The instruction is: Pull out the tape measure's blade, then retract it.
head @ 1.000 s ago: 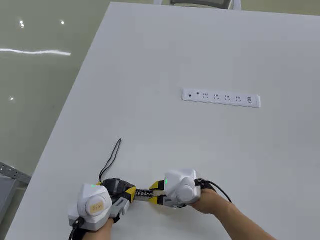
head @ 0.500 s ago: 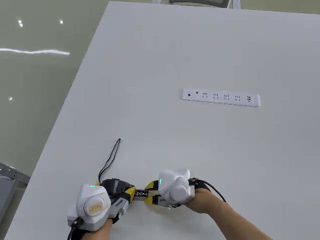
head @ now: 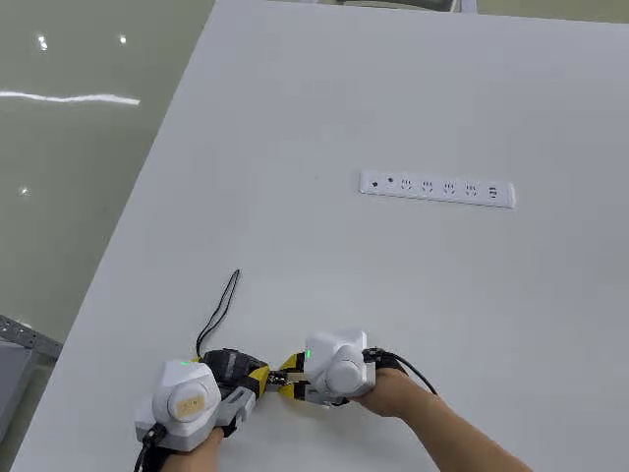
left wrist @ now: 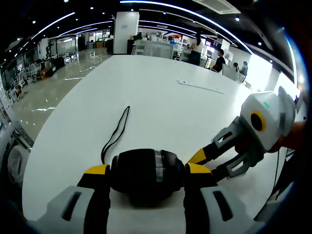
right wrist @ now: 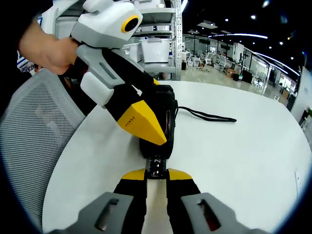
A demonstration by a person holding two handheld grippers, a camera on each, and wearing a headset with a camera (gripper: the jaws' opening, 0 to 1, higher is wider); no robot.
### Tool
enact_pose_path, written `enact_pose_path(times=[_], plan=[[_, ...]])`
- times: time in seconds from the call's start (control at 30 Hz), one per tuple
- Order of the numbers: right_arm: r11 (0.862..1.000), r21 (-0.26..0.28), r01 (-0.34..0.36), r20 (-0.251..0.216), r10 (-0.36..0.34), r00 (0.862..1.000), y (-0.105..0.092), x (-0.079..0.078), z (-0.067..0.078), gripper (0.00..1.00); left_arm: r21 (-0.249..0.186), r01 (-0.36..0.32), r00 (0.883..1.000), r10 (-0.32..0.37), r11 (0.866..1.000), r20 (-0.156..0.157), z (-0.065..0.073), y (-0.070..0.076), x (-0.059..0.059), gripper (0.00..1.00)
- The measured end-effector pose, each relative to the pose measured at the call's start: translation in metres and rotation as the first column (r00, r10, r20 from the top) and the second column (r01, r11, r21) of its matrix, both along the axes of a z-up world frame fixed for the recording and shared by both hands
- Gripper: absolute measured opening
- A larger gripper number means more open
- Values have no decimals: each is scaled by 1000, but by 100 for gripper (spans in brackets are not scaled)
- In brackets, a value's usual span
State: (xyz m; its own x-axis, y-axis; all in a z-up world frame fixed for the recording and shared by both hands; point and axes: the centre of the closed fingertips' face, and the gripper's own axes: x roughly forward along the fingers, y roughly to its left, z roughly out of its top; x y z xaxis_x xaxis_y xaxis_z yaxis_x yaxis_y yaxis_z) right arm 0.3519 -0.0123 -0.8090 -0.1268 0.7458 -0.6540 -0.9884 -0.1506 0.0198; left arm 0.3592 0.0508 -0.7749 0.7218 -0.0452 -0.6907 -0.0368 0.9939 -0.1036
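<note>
Trailing off to the far left, the lanyard (head: 218,310) lies loose on the table (head: 393,98). Next, the left gripper (left wrist: 147,171) is clamped across the sides of the tape measure (left wrist: 146,163), which sits at the table's near edge. Its case looks hard, smooth and fairly weighty, so a firm hold on the sides suits it. The blade (right wrist: 157,164) is likely thin, springy steel that will snap back, so it is best held at its end. The right gripper (right wrist: 157,175) has its jaws nearly shut on that short blade stub. Its own view shows the printed marks, which are too small to read in the head view. A power strip (head: 436,189) lies far right.
</note>
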Motion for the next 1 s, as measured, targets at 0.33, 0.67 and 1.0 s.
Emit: enact_pose_path(times=[0.33,0.67,1.0], plan=[[1000,-11,-9,5,9,1000,5,1,-2,13,-6,-3,1000,3,1000,-2,-1,0,0,58],[1000,-14,-7,6,7,1000,12,1,-6,13,-9,-5,1000,5,1000,-2,-1,1,0,58],[1000,-14,-3,9,4,1000,18,0,-4,13,-15,-12,1000,12,1000,-3,-1,2,-1,59]])
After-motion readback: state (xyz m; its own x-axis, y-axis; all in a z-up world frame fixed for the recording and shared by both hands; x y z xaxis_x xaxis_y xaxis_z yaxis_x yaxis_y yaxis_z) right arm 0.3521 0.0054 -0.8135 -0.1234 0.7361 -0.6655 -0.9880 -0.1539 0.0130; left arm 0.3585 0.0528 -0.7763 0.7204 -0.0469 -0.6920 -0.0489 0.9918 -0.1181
